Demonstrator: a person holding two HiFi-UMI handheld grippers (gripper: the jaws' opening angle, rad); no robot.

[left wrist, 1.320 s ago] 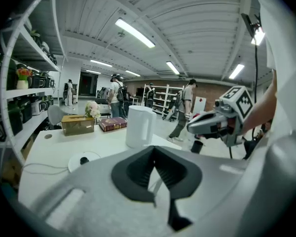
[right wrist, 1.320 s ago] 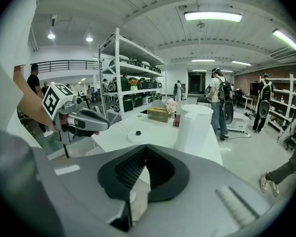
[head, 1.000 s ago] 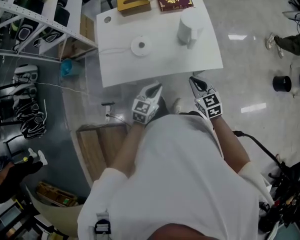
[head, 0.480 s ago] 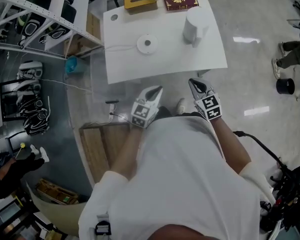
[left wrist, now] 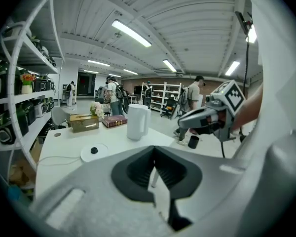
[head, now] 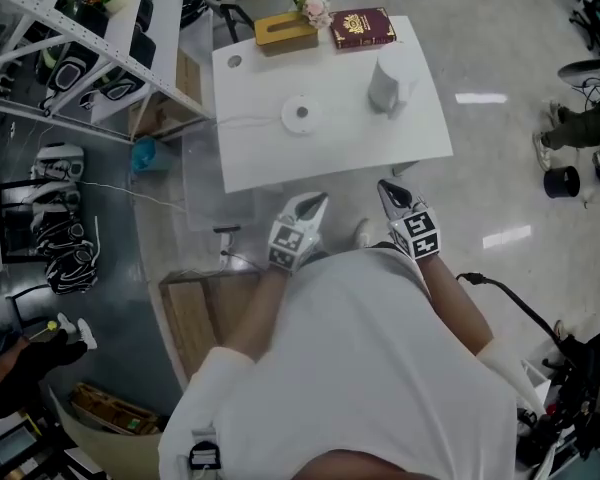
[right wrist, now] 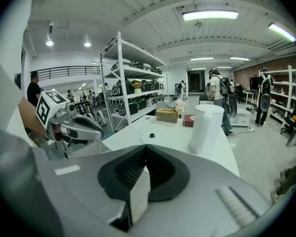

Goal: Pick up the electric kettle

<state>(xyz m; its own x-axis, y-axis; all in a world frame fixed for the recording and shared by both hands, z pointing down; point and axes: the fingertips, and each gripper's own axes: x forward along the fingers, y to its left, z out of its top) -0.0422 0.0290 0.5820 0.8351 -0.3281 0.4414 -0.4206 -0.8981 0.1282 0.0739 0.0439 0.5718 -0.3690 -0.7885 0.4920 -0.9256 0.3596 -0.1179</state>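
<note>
**Head view:** The white table stands just ahead of both grippers, with a strip of bare floor between its near edge and their tips. A shelf rack crowds the table's left side. To the right of the table, the glossy floor lies open. The electric kettle stands upright on the table's right half, apart from its round base to the left. A tissue box and a book line the far edge. The left gripper and right gripper hang side by side, short of the table, touching nothing.

**Left gripper view:** The left gripper's jaws are pressed together and hold nothing. The kettle rises beyond them, right of the base, and the right gripper hovers off the table's right edge.

**Right gripper view:** The right gripper's jaws are fully closed and empty. The kettle stands ahead and to the right, near the table's right edge, and the left gripper is level on the left.
</note>
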